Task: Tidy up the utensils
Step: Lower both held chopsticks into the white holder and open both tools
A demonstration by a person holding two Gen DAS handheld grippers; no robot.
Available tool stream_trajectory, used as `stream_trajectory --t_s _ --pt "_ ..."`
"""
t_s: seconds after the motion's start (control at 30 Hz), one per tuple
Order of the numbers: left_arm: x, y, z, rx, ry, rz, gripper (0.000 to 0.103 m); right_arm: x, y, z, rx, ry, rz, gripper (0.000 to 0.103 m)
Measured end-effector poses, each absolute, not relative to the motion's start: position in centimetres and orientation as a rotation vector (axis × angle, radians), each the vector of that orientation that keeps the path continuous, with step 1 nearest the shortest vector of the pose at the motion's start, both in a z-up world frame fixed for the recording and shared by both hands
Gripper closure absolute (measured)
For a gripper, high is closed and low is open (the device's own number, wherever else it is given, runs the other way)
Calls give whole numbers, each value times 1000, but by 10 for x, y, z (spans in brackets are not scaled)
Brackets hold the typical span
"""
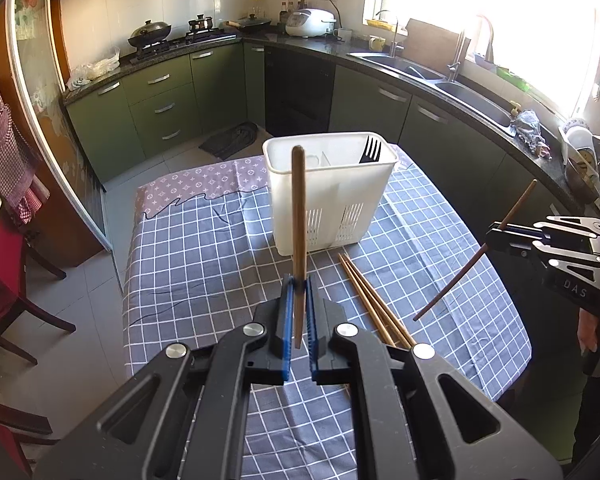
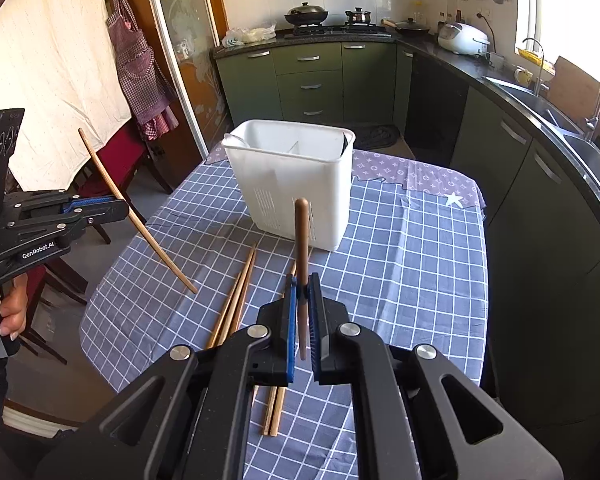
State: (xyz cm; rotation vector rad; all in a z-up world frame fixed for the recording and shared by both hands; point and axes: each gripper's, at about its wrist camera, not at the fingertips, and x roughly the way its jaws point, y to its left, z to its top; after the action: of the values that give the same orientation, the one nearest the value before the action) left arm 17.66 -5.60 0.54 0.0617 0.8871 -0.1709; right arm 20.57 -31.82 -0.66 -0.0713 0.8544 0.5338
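While the left gripper (image 1: 299, 282) has its fingers clamped on a light chopstick (image 1: 299, 216) and the right gripper (image 2: 302, 292) pinches a darker chopstick (image 2: 301, 248), only the left wrist view shows the black fork (image 1: 371, 151) inside the white caddy (image 1: 332, 196); loose chopsticks (image 2: 236, 300) lie on the checked desk (image 2: 412, 264) in front of it
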Motion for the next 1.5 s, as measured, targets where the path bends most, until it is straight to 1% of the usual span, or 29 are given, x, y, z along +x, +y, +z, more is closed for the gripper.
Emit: stream_trajectory --t_s 0.13,0.37,0.53,0.63,0.8,1.0,1.23,1.33,1.43,1.47,1.5 --pt "182 -60 35 71 837 -179 97 209 -323 32 -39 794 566 96" --pt "196 -67 107 73 695 -195 97 228 -327 103 14 677 595 96" --pt "214 -69 147 52 617 -206 97 257 -324 137 59 620 587 96" --pt "231 -73 157 55 587 -191 97 278 -321 150 84 599 582 96" --pt "270 -73 140 43 619 -170 97 316 -306 142 77 609 547 96" --pt "309 -64 88 19 738 -161 97 348 -287 96 41 689 531 96" --pt "325 -68 43 16 862 -187 97 363 -275 46 12 792 529 96" --pt "326 -67 36 22 883 -181 97 363 -273 40 3 806 533 95" --pt "323 -67 39 26 878 -174 97 354 -276 46 2 790 535 95" --pt "321 -66 42 27 871 -172 97 350 -276 52 1 778 536 94" --pt "319 -67 47 27 862 -169 96 345 -278 57 3 766 539 91"
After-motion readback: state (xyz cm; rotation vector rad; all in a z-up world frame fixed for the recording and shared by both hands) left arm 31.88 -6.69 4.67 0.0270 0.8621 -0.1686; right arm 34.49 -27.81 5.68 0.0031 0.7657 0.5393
